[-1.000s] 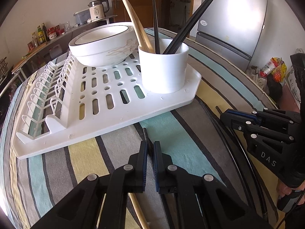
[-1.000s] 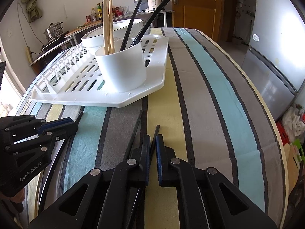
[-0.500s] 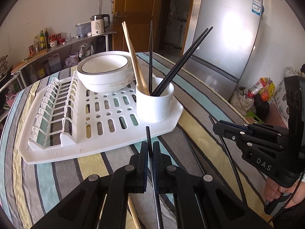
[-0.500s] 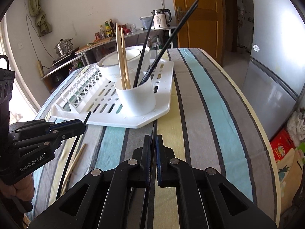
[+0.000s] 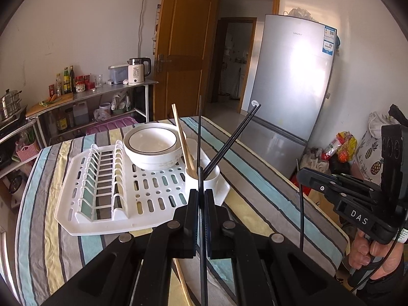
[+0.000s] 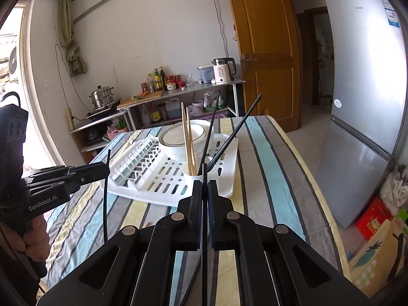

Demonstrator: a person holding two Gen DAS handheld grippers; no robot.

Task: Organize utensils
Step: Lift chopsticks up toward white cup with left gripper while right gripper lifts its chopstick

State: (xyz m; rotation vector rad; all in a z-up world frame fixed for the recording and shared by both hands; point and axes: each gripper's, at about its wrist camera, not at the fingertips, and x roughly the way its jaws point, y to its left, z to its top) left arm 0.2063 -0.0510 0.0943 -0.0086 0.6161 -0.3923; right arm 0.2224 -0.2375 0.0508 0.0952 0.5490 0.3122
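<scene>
My left gripper (image 5: 200, 191) is shut on a black chopstick (image 5: 200, 176) that runs upright between its pads, raised above the striped tablecloth. My right gripper (image 6: 204, 182) is shut on a second black chopstick (image 6: 204, 229) in the same way. Each gripper shows in the other's view: the right gripper (image 5: 302, 174) with its chopstick hanging down, and the left gripper (image 6: 107, 169) likewise. Ahead of both stands a white cup (image 5: 204, 181) (image 6: 192, 178) on the white drying rack (image 5: 102, 191) (image 6: 224, 186), with two wooden and several black chopsticks in it.
A white bowl (image 5: 153, 148) (image 6: 178, 137) sits on the rack behind the cup. One wooden chopstick (image 5: 181, 278) lies on the tablecloth below my left gripper. A silver fridge (image 5: 293, 89) stands right of the table, with a shelf of bottles and a kettle (image 5: 136, 71) behind it.
Both grippers have risen off the tablecloth, each lifting a black chopstick with it. The rack and cup now appear lower and farther away.
</scene>
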